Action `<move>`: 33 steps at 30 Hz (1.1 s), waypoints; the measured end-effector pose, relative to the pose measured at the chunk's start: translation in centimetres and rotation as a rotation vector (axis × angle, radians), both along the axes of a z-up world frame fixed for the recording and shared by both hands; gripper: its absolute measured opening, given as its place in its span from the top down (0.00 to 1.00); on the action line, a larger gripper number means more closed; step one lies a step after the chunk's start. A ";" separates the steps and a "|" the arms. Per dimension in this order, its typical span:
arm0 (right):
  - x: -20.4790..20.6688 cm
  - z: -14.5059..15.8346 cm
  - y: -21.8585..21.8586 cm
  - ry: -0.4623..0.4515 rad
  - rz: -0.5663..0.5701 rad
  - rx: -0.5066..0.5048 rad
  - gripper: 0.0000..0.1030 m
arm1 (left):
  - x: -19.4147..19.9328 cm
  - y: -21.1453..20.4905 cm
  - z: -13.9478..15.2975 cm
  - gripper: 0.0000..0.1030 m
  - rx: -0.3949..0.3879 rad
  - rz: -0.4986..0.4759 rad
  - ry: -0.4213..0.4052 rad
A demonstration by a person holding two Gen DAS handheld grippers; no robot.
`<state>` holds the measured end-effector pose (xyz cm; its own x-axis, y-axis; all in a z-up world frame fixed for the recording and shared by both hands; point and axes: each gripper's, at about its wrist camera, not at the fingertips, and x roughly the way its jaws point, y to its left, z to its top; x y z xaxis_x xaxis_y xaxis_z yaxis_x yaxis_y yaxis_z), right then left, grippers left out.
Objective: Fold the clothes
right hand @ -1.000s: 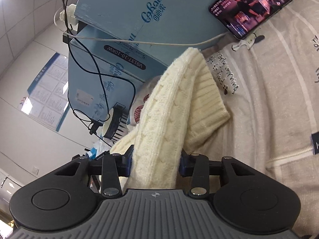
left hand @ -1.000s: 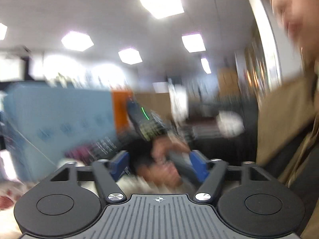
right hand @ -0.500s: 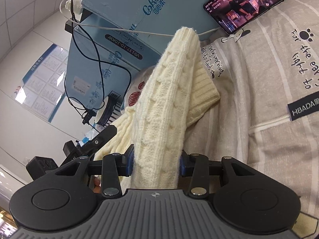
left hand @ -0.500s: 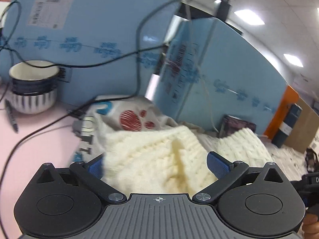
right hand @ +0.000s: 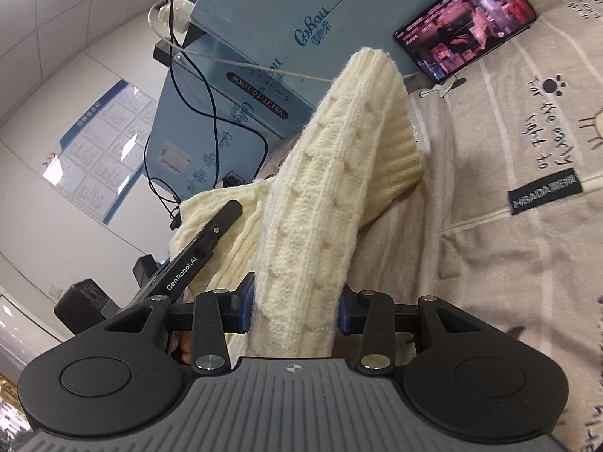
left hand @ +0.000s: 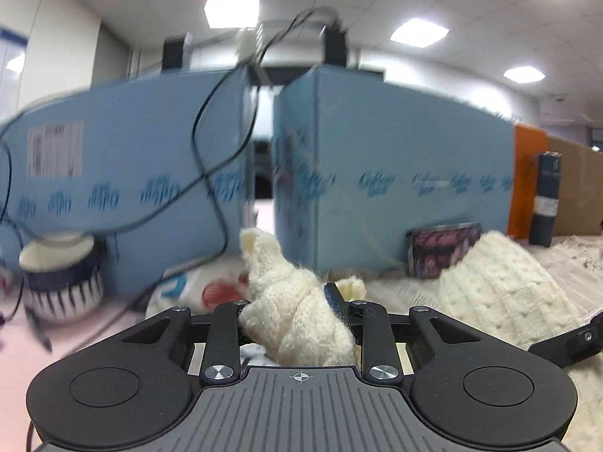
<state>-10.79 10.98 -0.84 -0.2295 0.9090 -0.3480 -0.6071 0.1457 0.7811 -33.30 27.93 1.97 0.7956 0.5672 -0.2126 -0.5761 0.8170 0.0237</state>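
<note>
The left gripper [left hand: 297, 320] was clamped on a bunched wad of the cream cable-knit sweater [left hand: 294, 312], its jaws drawn in tight against the wool. The right gripper [right hand: 294, 309] was likewise closed on a thick ribbed length of the same sweater, which rose from between its blue pads [right hand: 245, 309] and arched over toward a folded-back cuff. The left tool's black finger lay against the knit just beside this stretch.

Beyond the grippers, the rest of the garment slumped in a loose heap on the printed beige bedspread [right hand: 508, 158], close to the blue cartons [right hand: 286, 15] and a phone [right hand: 465, 19] propped against them. A striped bowl [left hand: 62, 275] stood off to the left.

Folding looked barely begun: both ends were gathered and lifted, but no flat, squared fold showed anywhere. The sweater would likely need spreading out before any crease could be laid.
</note>
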 end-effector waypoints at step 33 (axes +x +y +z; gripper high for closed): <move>5.9 -0.3 -30.4 -0.098 -0.500 0.233 0.65 | 23.3 -16.0 2.6 0.77 0.062 -0.539 0.002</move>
